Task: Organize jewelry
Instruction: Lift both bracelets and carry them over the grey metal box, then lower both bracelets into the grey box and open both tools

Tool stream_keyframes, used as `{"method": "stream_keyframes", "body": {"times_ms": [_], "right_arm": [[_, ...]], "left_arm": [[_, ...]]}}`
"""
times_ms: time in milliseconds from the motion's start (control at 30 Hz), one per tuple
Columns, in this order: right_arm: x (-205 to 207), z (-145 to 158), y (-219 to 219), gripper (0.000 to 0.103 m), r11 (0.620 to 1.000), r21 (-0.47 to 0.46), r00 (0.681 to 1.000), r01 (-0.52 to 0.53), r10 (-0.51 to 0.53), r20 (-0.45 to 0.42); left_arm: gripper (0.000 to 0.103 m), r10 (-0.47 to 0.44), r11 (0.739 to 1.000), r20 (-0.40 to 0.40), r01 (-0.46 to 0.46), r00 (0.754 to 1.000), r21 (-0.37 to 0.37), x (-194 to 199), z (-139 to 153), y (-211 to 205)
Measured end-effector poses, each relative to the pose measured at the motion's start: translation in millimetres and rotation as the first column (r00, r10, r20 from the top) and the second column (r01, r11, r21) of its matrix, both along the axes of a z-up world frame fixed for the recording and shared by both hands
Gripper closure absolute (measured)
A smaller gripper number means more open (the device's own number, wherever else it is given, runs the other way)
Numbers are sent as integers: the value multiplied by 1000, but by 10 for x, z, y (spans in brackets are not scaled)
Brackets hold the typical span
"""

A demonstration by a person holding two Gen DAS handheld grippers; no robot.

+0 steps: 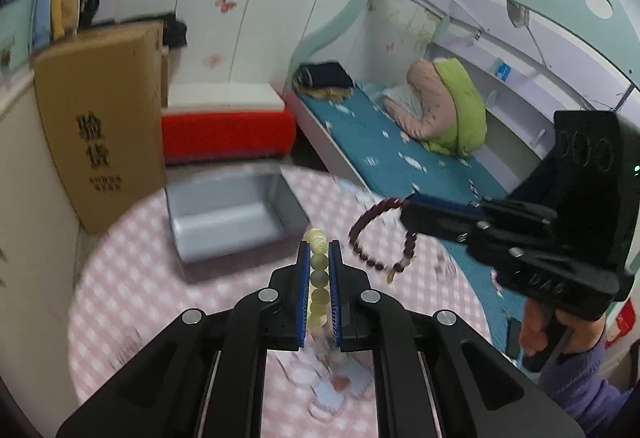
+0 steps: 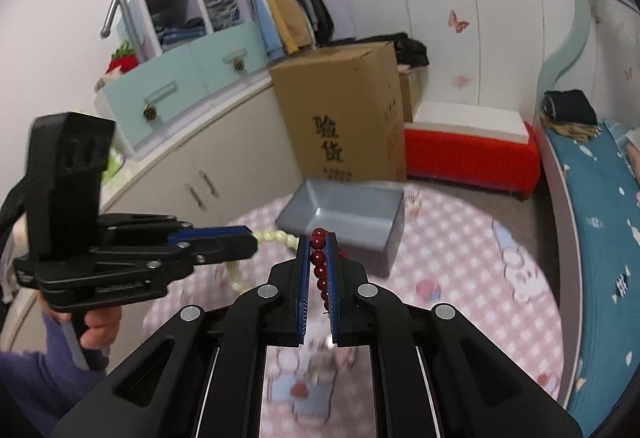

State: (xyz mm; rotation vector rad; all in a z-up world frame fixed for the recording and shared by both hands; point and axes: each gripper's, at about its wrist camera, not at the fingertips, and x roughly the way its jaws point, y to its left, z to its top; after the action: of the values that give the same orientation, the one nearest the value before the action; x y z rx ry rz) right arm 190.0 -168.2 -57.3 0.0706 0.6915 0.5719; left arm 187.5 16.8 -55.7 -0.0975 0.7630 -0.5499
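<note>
My left claw [image 1: 319, 250] squeezes a string of pale green beads [image 1: 318, 270]. My right claw [image 2: 319, 242] squeezes shiny dark red beads [image 2: 319, 258]. Both hang above the pink checked desk [image 1: 132, 278]. Farther off sits an empty grey box [image 1: 228, 216].

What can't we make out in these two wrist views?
- Left wrist view: lower part of the pale green bracelet is hidden between the left gripper pads.
- Right wrist view: most of the dark red bracelet loop sits behind the right gripper.
- Both: tablecloth print is blurred.
</note>
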Motion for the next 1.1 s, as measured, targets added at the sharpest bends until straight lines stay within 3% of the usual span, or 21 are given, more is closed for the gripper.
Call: {"method": "stream_keyframes", "body": {"times_ms": [200,333,467,600,900,967,1100], "right_arm": [[632,7,206,95,998,-7,998,64,-64,3],[1063,-278,377,94,997,-32,995,77,-79,-69],[1286,-606,497,94,995,-62,987,74,-82,-137],[1370,-832,554,94,991,-108,982,83,-100,-163],[1422,-1064,553,94,991,-109,973,78,-99,-211],[1420,-1088,542,94,992,-95,970,79,-98,-224],[1406,-1128,501,94,994,-73,964,81,-97,-249]], "left_arm": [[96,49,999,-22,-49,999,3,599,86,97],[95,103,994,-110,-97,989,58,1048,-245,113],[95,140,984,-218,-112,966,137,1365,-758,62],[95,140,978,-251,-95,958,186,1457,-1030,-12],[95,163,963,-215,-108,963,248,1450,-1049,-41],[90,172,961,-222,-113,960,254,1446,-1063,-34],[72,201,956,-213,-144,956,257,1397,-1007,-6]]}}
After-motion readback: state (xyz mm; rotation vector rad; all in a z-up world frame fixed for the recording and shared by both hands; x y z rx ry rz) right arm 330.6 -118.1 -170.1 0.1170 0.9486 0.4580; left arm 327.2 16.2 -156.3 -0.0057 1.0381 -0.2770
